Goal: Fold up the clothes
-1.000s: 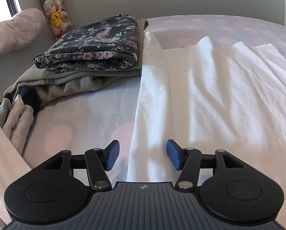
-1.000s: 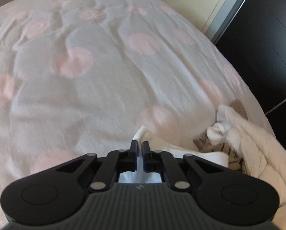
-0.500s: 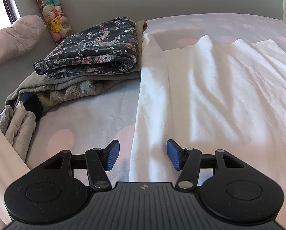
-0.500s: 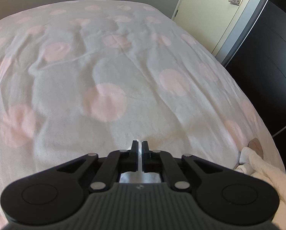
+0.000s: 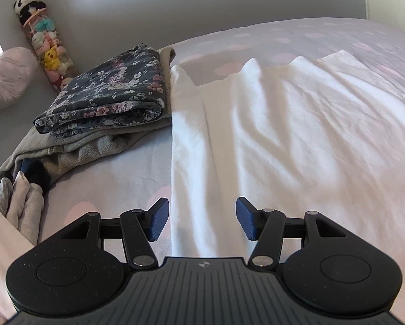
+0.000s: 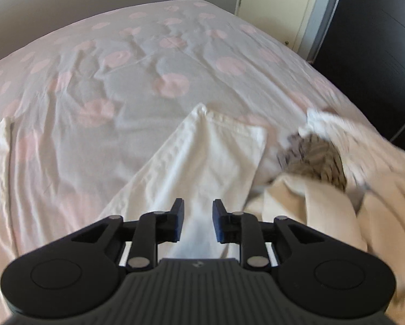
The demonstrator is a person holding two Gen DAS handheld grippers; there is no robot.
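A white garment (image 5: 283,124) lies spread and wrinkled on the pink-dotted bed sheet (image 5: 115,178). My left gripper (image 5: 201,220) is open just above the garment's near left edge, holding nothing. In the right wrist view another part of the white garment (image 6: 202,162) lies on the sheet (image 6: 94,62). My right gripper (image 6: 196,220) is open over it, jaws apart with the cloth below them and nothing pinched.
A folded dark floral garment (image 5: 113,100) sits on a folded grey one (image 5: 80,149) at the left, near a pillow (image 5: 4,78) and a tube of plush toys (image 5: 48,51). A cream and striped clothes pile (image 6: 338,168) lies at the right, by a dark wardrobe (image 6: 378,40).
My right gripper was shut on the white cloth and has opened, letting it drop onto the sheet. The left gripper stayed open and drew back slightly.
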